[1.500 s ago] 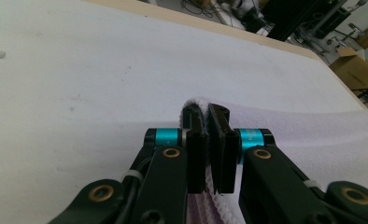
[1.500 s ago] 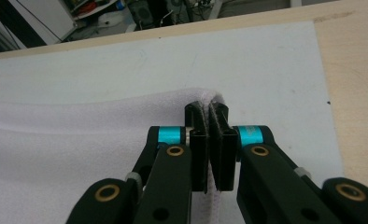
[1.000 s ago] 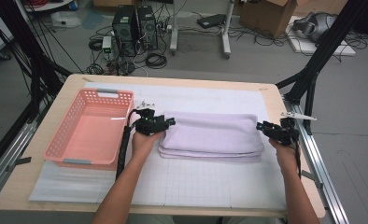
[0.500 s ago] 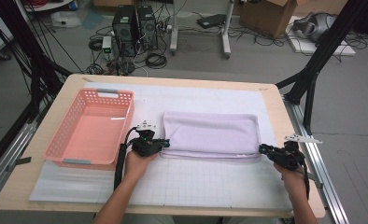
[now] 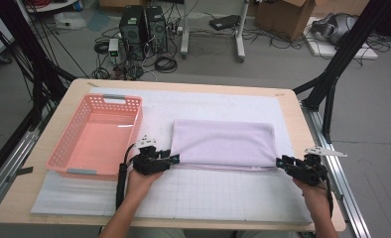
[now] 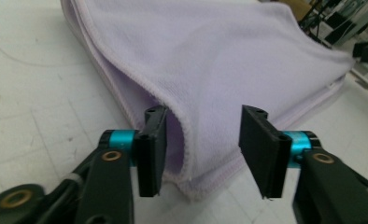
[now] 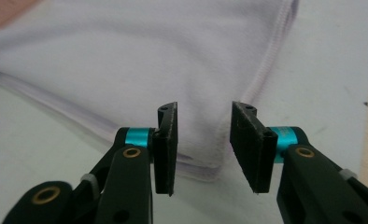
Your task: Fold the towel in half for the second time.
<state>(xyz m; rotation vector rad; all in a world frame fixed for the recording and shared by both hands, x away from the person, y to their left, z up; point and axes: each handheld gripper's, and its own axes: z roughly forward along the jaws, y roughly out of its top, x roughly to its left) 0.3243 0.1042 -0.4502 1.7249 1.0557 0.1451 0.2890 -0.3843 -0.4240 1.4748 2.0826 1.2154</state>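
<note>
Towel (image 5: 223, 145) folded near table (image 5: 34, 198) front edge, just released as jaws opened: left gripper (image 5: 171, 159), right gripper (image 5: 281, 162) spread; basket (image 5: 64, 153) transfer likely pending.

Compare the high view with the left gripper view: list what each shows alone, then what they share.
High view alone: the pink basket, the wooden table, the right claw at the towel's near right corner, and floor clutter behind.
Left gripper view alone: the towel's layered hem up close, lying between open jaws without being pinched.
Shared: the lilac towel, the white mat, the left claw.
</note>
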